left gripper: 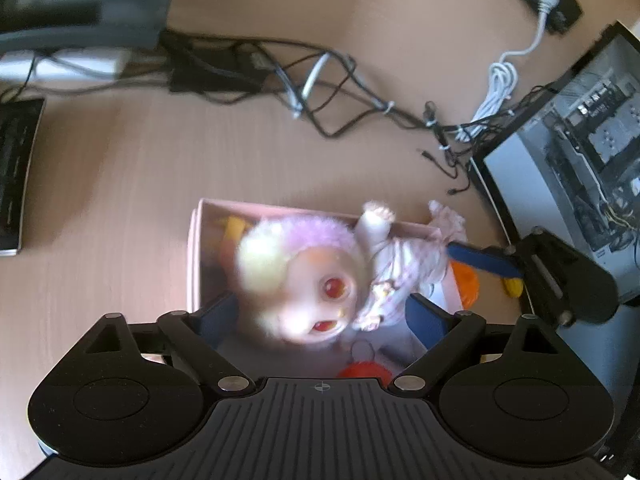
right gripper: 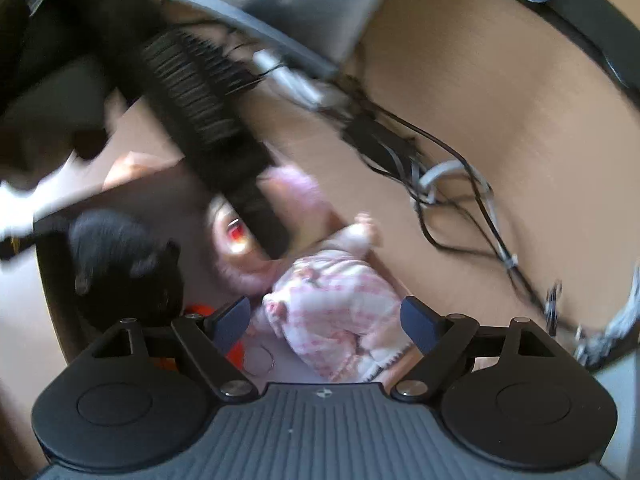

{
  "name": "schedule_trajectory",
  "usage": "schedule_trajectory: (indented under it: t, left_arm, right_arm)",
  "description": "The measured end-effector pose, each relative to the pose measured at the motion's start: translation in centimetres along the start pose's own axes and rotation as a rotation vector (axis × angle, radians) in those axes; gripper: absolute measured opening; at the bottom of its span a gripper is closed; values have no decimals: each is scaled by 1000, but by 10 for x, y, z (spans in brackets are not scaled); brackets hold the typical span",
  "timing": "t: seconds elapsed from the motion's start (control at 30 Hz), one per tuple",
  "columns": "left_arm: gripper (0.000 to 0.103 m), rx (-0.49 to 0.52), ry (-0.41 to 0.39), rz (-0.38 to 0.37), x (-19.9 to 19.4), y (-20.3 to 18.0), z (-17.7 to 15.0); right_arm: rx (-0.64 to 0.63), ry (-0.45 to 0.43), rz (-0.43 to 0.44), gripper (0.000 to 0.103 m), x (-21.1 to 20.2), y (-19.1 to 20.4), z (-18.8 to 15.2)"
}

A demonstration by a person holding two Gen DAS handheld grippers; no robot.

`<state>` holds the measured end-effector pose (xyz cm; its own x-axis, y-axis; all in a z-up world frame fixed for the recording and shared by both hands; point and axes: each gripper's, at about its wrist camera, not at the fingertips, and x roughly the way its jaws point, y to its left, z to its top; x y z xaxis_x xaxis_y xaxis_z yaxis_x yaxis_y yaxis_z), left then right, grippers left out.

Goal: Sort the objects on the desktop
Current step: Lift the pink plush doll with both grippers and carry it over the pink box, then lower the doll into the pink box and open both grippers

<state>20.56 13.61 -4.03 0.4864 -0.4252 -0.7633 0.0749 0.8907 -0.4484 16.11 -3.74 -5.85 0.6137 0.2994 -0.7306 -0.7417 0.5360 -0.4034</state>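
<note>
Pink-haired and red-eyed, the doll [left gripper: 316,280] fills the middle of the left wrist view, lying over a pale pink box [left gripper: 194,248] on the wooden tabletop [left gripper: 120,184]. The left gripper [left gripper: 322,316] has its 2 blue fingers [left gripper: 424,320] spread wide on either side of the doll's head and dress; whether they touch it cannot be told. An orange toy [left gripper: 466,284] and a red round thing [left gripper: 362,370] lie in the box. The right gripper's blue finger [left gripper: 480,260] reaches toward the doll's dress. Tangled cables [left gripper: 340,92] cross the tabletop behind.

From the right wrist view, the right gripper [right gripper: 326,320] hangs over the doll's pink checked dress [right gripper: 332,304], its fingers [right gripper: 418,322] spread apart, gripping nothing. The left gripper's ribbed black body [right gripper: 208,120] crosses the doll's face.
</note>
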Motion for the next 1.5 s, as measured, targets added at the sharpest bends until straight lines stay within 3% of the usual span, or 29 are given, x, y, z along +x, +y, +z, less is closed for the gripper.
schedule_trajectory:
  t: [0.13, 0.23, 0.4, 0.5, 0.63, 0.73, 0.8, 0.97, 1.07, 1.37, 1.5]
  left_arm:
    - [94, -49, -24, -30, -12, 4, 0]
    - [94, -98, -97, -40, -39, 10, -3]
    - [94, -172, -203, 24, -77, 29, -15]
    - [95, -222, -219, 54, -89, 43, -23]
    - [95, -272, -227, 66, -97, 57, -33]
    - [95, -295, -222, 62, -97, 60, -40]
    - [95, -301, -215, 67, -97, 60, -44]
    - [95, -337, -224, 80, -103, 67, -51]
    - [95, -367, -241, 75, -106, 73, -55]
    - [95, -434, -256, 94, -118, 88, -74]
    - [96, -465, -247, 102, -120, 95, -84]
  right_arm:
    - [-96, 11, -20, 83, 12, 7, 7]
    - [-106, 27, -9, 83, 19, 2, 11]
    - [-127, 50, 10, 75, 30, -5, 18]
    - [-95, 66, 101, 68, 25, -19, 20]
    - [57, 122, 233, 48, 24, -50, 29]
    - [141, 128, 277, 48, 24, -58, 29]
    - [112, 92, 281, 48, 16, -56, 29]
    - [-29, -33, 253, 70, -14, -34, 33]
    - [-66, -46, 240, 81, -7, -16, 41]
    - [-27, 39, 192, 85, 33, 17, 56]
    - [43, 56, 223, 87, 49, 8, 52]
